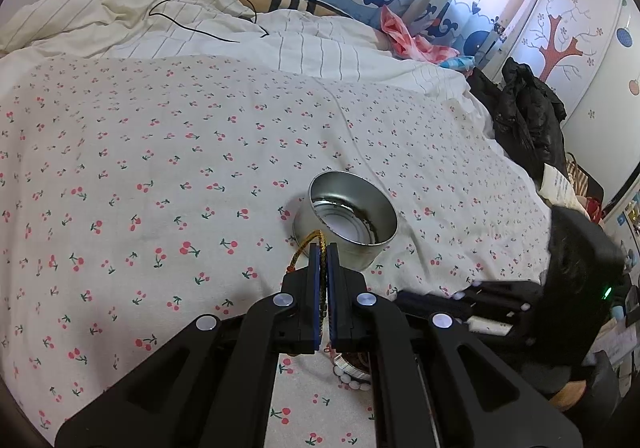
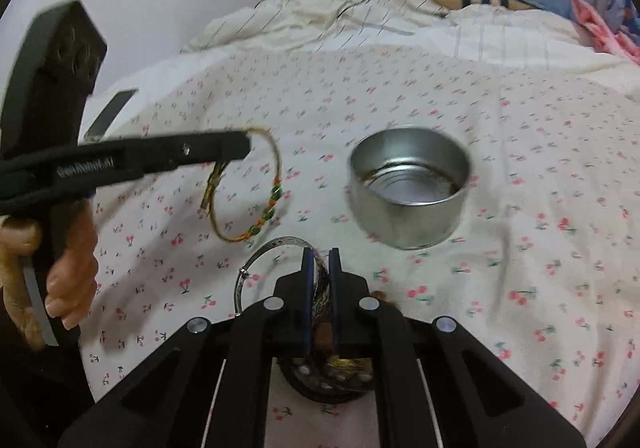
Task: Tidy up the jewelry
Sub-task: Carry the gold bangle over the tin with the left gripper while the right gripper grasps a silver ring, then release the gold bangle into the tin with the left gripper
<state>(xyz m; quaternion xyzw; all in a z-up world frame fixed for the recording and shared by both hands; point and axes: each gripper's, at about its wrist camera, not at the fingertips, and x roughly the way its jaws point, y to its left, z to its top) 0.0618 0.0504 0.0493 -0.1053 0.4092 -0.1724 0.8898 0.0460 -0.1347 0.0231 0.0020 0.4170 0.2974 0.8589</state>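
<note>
A round silver tin (image 1: pixel 347 220) stands open on the cherry-print bedsheet (image 1: pixel 160 168); it also shows in the right wrist view (image 2: pixel 410 184). My left gripper (image 1: pixel 323 248) is shut on a gold braided bracelet (image 1: pixel 306 248) just in front of the tin. In the right wrist view the left gripper (image 2: pixel 240 146) holds that gold bracelet with green beads (image 2: pixel 264 214) in the air, left of the tin. My right gripper (image 2: pixel 320 252) is shut on a silver patterned bangle (image 2: pixel 260 260). More jewelry (image 2: pixel 332 372) lies under my right gripper.
A crumpled white quilt (image 1: pixel 160 16) with a black cable (image 1: pixel 192 8) lies at the far side of the bed. Dark clothes (image 1: pixel 524 116) hang off the right edge. A white bead bracelet (image 1: pixel 352 378) lies below my left gripper.
</note>
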